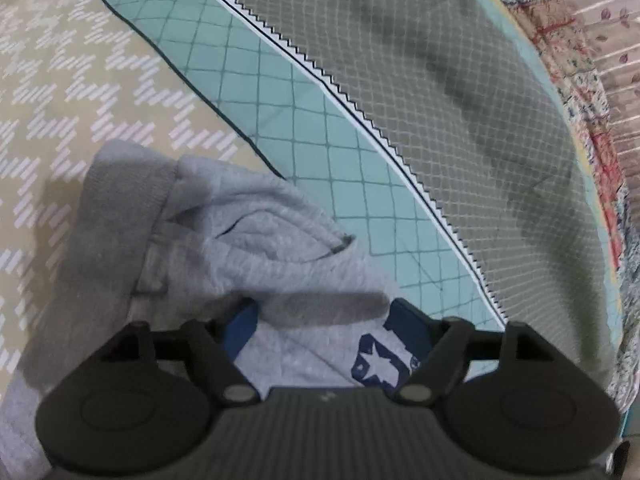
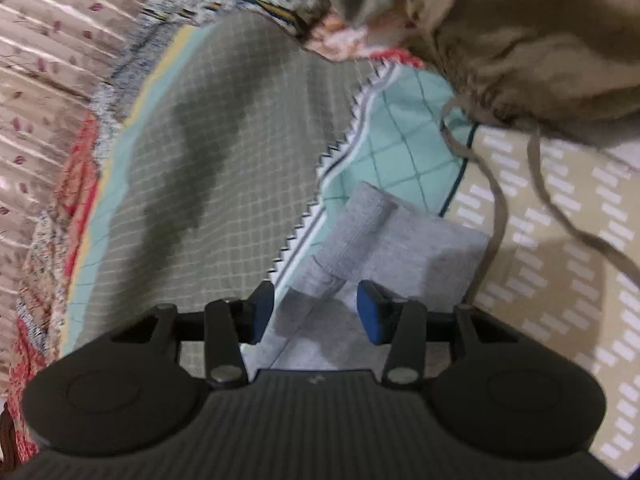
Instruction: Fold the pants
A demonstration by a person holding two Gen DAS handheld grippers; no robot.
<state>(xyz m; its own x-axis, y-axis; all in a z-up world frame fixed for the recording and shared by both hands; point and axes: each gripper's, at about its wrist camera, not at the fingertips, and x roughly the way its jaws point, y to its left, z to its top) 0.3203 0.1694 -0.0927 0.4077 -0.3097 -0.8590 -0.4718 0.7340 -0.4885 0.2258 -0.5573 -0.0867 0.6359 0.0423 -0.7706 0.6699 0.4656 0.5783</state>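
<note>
Light grey sweatpants with a darker ribbed waistband and a blue star logo lie bunched on the patterned bedspread in the left wrist view. My left gripper is open, its blue pads on either side of the grey fabric, which lies between them. In the right wrist view a grey pant leg end with a ribbed cuff lies flat just ahead of my right gripper, which is open and empty above it.
The bedspread has yellow, teal and grey checked panels. A floral quilt lies along the bed edge. A tan garment with drawstrings lies at the far right.
</note>
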